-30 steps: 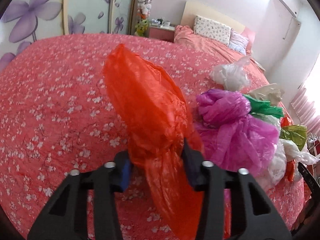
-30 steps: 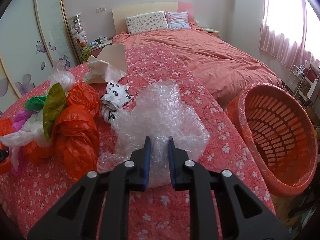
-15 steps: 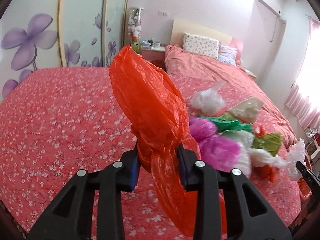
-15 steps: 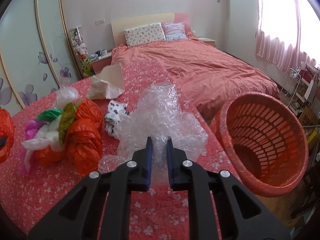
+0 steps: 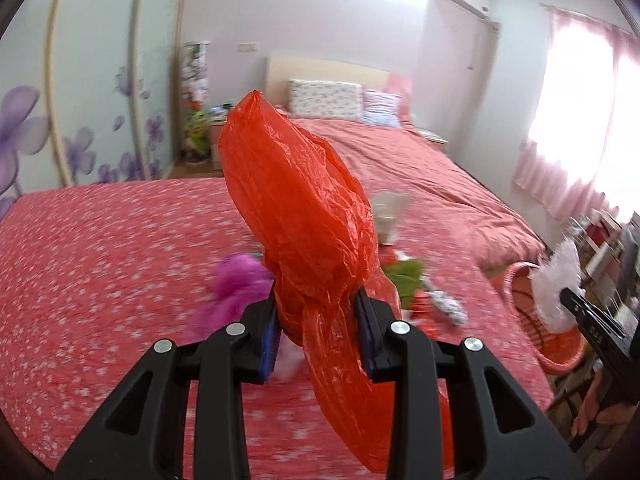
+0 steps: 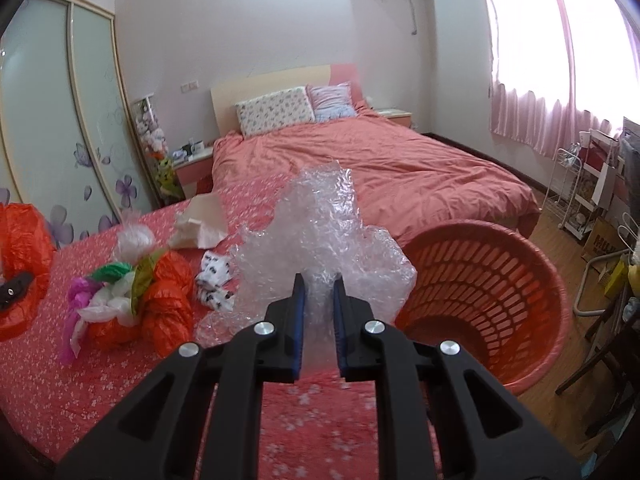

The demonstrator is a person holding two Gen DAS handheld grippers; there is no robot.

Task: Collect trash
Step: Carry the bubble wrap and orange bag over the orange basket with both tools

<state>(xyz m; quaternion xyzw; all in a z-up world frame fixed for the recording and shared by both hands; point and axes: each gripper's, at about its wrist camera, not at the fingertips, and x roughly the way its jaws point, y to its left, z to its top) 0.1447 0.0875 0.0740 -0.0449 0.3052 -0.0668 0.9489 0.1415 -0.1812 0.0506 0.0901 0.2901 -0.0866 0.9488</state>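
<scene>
My left gripper (image 5: 318, 300) is shut on an orange plastic bag (image 5: 296, 208), which stands up above the jaws and hangs below them, lifted off the flowered red bedspread (image 5: 100, 248). Clear bubble wrap (image 6: 320, 236) is clamped in my right gripper (image 6: 319, 284), raised above the bedspread (image 6: 120, 360) just left of the orange slotted basket (image 6: 480, 284). In the left wrist view the right gripper (image 5: 568, 294) with its bubble wrap (image 5: 556, 280) shows at the right edge over the basket (image 5: 560, 356). The held orange bag (image 6: 20, 248) also shows at the right wrist view's left edge.
A heap of plastic bags, orange (image 6: 164, 304), magenta (image 6: 78, 292), green (image 6: 114, 270) and white (image 6: 134, 240), lies on the bedspread with crumpled paper (image 6: 200, 224) and a printed wrapper (image 6: 216, 276). A made bed (image 6: 380, 168), wardrobe doors (image 6: 60, 120) and wire racks (image 6: 580, 184) surround it.
Both grippers have risen with their loads and swung right toward the basket. The left gripper's jaws have squeezed tighter on the orange bag, and the heap now sits lower and farther back.
</scene>
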